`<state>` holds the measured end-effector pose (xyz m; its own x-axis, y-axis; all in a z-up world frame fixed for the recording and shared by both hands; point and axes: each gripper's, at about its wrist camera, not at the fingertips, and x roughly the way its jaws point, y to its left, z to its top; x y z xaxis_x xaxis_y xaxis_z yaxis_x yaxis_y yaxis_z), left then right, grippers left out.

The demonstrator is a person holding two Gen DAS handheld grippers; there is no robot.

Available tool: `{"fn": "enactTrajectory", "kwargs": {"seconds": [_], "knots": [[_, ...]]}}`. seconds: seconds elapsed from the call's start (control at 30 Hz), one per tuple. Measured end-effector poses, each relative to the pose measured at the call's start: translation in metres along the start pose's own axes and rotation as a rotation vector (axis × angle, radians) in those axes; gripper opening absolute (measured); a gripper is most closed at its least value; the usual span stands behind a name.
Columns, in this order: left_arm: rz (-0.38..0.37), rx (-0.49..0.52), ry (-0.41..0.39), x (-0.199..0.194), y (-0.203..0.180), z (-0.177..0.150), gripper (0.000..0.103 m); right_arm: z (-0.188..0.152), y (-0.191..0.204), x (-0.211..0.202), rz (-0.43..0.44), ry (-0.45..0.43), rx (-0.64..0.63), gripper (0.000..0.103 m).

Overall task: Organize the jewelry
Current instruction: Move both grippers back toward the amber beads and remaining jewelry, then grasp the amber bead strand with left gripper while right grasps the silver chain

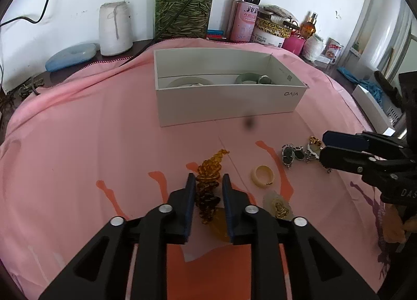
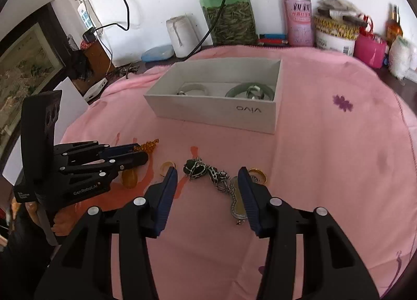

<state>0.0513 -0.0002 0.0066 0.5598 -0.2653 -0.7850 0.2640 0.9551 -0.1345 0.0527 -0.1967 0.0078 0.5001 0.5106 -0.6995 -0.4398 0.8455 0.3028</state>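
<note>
A white box [image 1: 226, 103] [image 2: 216, 114] stands on the pink cloth and holds jade bangles [image 2: 250, 90]. My left gripper [image 1: 208, 182] is open with its fingers either side of an amber bead string [image 1: 208, 177], close above the cloth. A cream ring [image 1: 262, 175] and a gold-and-white pendant [image 1: 278, 207] lie to its right. My right gripper [image 2: 207, 173] is open over a silver chain with dark stones [image 2: 200, 169]; a gourd-shaped pendant [image 2: 235, 203] and a gold ring [image 2: 258, 174] lie by its right finger. The right gripper also shows in the left wrist view [image 1: 323, 148].
A green jar [image 1: 183, 5], a white jug [image 1: 114, 28], a pink pen holder [image 1: 242, 21], tins and bottles line the back wall. A blue pouch [image 1: 71, 56] lies at the back left. Cables hang down the wall. The pink cloth [image 2: 338, 159] covers the table.
</note>
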Motion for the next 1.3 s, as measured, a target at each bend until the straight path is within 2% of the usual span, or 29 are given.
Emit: {"fn": "enactTrajectory", "kwargs": {"seconds": [0.03, 0.1, 0.13, 0.23, 0.3, 0.33, 0.43, 0.53, 0.63, 0.73, 0.83, 0.9, 1.07, 1.17, 1.3], "knots": [[-0.002, 0.001, -0.003, -0.001, -0.001, -0.001, 0.031, -0.001, -0.003, 0.003, 0.030, 0.024, 0.015, 0.047], [0.011, 0.008, -0.006, -0.002, -0.002, -0.002, 0.052, -0.002, -0.006, 0.006, 0.071, 0.056, 0.044, 0.047], [0.033, 0.014, -0.007, -0.002, -0.003, -0.003, 0.056, -0.002, -0.006, 0.009, 0.085, 0.073, 0.046, 0.047], [0.039, 0.017, -0.006, -0.003, -0.002, -0.004, 0.057, -0.004, -0.007, 0.016, 0.068, 0.112, 0.045, 0.045], [0.038, 0.009, -0.006, -0.003, 0.000, -0.004, 0.058, -0.001, -0.018, 0.007, -0.026, 0.063, 0.072, 0.045], [0.038, 0.005, -0.006, -0.003, 0.001, -0.004, 0.058, 0.000, -0.025, 0.000, -0.033, 0.031, 0.100, 0.047], [0.029, -0.019, -0.004, -0.005, 0.006, -0.004, 0.058, 0.004, -0.043, -0.021, 0.029, -0.034, 0.170, 0.047], [0.020, -0.047, -0.005, -0.007, 0.011, -0.004, 0.057, 0.006, -0.040, -0.030, -0.014, -0.067, 0.144, 0.047], [0.008, -0.077, -0.006, -0.009, 0.017, -0.004, 0.057, 0.006, -0.040, -0.031, -0.124, -0.069, 0.114, 0.047], [-0.018, -0.104, -0.003, -0.011, 0.022, -0.003, 0.057, 0.004, -0.042, -0.026, -0.132, -0.043, 0.109, 0.047], [-0.038, -0.101, -0.001, -0.011, 0.020, -0.003, 0.049, 0.003, -0.035, -0.021, -0.082, -0.033, 0.095, 0.047], [-0.043, -0.082, 0.003, -0.009, 0.016, -0.003, 0.037, 0.002, -0.029, -0.017, -0.043, -0.025, 0.084, 0.047], [-0.043, -0.034, 0.012, -0.004, 0.004, -0.002, 0.017, -0.001, -0.005, -0.007, -0.007, -0.013, 0.014, 0.047], [-0.038, -0.029, -0.006, -0.006, 0.001, -0.002, 0.016, -0.001, 0.009, 0.001, -0.024, -0.008, -0.044, 0.047], [-0.049, -0.042, -0.018, -0.010, 0.004, 0.000, 0.016, 0.002, 0.026, 0.021, -0.126, 0.009, -0.128, 0.047]]}}
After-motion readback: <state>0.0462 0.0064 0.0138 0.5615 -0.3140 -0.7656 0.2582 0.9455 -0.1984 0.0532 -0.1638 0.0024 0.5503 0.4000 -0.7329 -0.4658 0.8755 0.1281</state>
